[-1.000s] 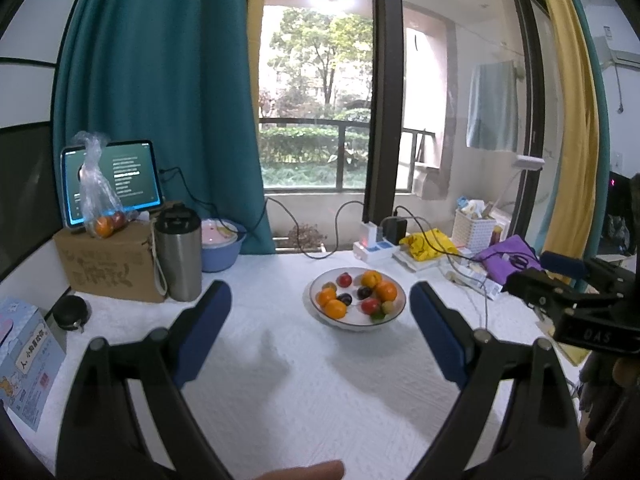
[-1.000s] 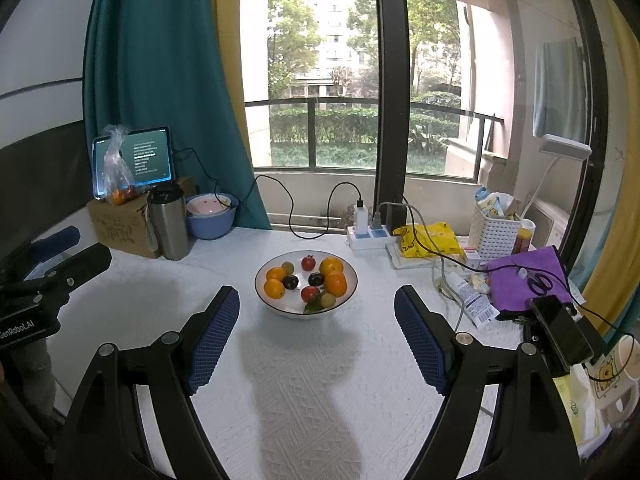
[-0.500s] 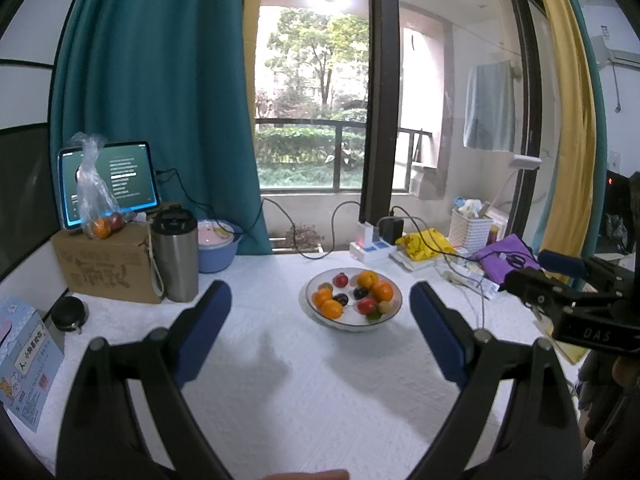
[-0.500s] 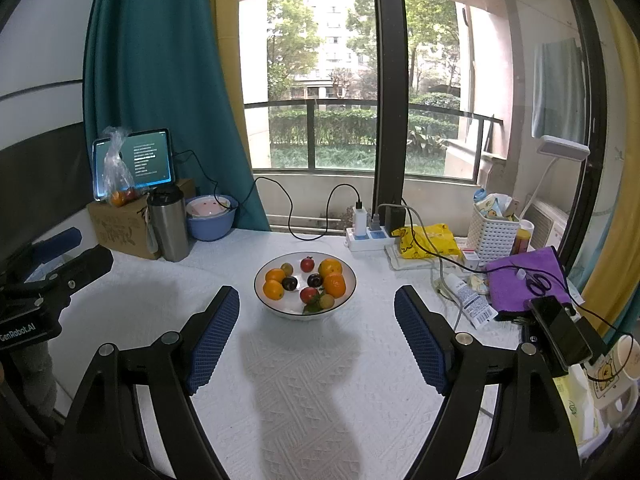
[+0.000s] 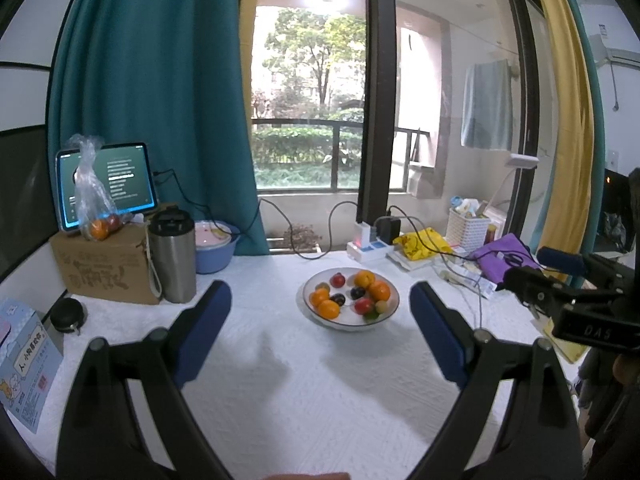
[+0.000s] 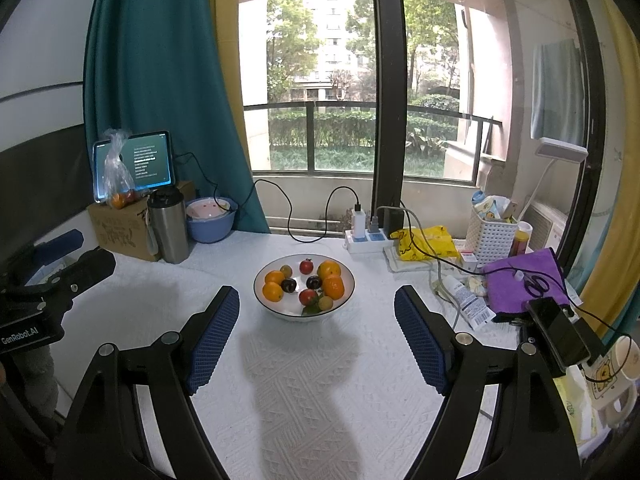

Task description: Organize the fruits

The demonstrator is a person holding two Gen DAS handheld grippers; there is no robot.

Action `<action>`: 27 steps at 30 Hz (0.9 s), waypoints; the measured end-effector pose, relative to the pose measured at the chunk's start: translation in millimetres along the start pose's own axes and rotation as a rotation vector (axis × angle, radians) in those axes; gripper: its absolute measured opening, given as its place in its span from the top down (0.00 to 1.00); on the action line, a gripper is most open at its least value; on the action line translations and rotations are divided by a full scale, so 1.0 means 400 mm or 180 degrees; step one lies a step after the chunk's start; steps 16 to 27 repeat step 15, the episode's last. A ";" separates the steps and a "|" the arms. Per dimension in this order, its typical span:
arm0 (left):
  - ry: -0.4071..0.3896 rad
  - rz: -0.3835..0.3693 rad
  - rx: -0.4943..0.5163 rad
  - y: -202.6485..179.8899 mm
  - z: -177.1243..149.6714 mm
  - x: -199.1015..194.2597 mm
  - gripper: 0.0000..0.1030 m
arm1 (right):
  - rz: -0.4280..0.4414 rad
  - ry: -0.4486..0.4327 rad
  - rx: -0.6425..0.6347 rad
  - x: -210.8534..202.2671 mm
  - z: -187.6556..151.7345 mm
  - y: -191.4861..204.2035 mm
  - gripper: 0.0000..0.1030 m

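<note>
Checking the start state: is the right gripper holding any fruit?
No, the right gripper is open and empty, short of the fruit bowl.

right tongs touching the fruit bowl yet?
Apart. The right wrist view shows white tablecloth between the open right tongs and the fruit bowl.

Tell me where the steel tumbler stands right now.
In both wrist views the steel tumbler stands upright at the table's far left, between the cardboard box and the blue bowl, left of the fruit bowl.
</note>
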State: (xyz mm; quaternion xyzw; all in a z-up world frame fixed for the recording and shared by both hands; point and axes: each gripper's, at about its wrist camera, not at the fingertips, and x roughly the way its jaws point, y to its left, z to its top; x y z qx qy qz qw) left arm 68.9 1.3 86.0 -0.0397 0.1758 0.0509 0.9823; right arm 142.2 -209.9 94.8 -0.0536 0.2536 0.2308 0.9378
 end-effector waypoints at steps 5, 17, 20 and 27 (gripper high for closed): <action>0.0004 -0.0001 -0.0003 -0.001 0.000 0.001 0.11 | 0.0002 0.0000 -0.0002 0.001 -0.001 -0.001 0.20; 0.0081 -0.0014 0.0015 -0.015 0.000 0.035 0.11 | -0.0031 0.0030 0.0004 0.009 0.011 -0.012 0.20; 0.0081 -0.0014 0.0015 -0.015 0.000 0.035 0.11 | -0.0031 0.0030 0.0004 0.009 0.011 -0.012 0.20; 0.0081 -0.0014 0.0015 -0.015 0.000 0.035 0.11 | -0.0031 0.0030 0.0004 0.009 0.011 -0.012 0.20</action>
